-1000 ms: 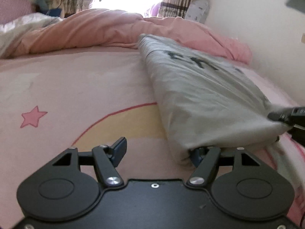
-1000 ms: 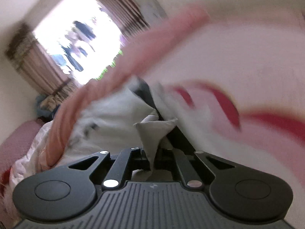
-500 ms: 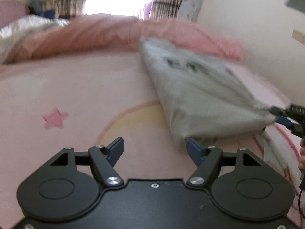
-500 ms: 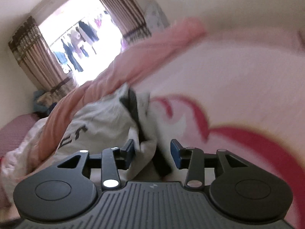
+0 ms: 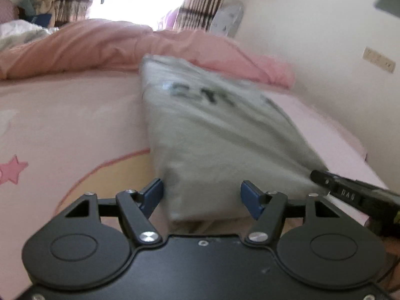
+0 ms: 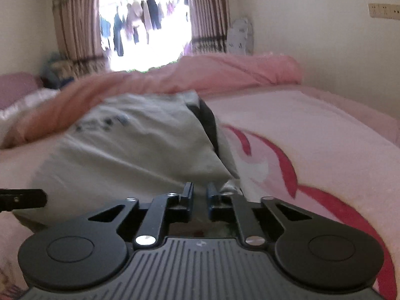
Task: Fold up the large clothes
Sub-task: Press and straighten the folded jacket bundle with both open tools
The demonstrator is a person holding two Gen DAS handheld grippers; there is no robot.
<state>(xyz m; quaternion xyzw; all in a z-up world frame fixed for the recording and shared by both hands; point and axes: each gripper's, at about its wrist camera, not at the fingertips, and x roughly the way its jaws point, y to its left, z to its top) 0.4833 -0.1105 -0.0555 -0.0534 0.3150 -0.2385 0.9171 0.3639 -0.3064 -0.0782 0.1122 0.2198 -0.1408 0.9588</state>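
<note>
Grey shirt (image 5: 220,135), the garment I am folding, lies on the pink bed sheet (image 5: 62,115) as a long narrow strip, running from just ahead of my tools toward the rumpled pink duvet (image 5: 105,42) at the far side of the bed. I judge the lengthwise folds done: both long sides look turned in, and from my right a dark band (image 6: 208,122) shows along the strip's edge. What I think is left is folding the strip across, near end over far end, then squaring it off.

My left tool (image 5: 201,196) stands wide; its jaws have just been closing a little, and the shirt's near corner sits between the blue pads (image 5: 251,196) without either pad clearly pressing it. My right tool (image 6: 199,197) has just snapped nearly shut at the other near corner. Cloth lies right at its tips, but I cannot tell whether any is pinched. In the left view it reaches in from the right at the shirt's hem.

Dark block lettering (image 5: 200,95) crosses the shirt's chest, too blurred to read. Small pale characters (image 5: 348,191) are stamped on my right tool's finger; I cannot make them out with confidence. A pink star (image 5: 11,172) and red curved lines (image 6: 287,165) decorate the sheet, with no words.
</note>
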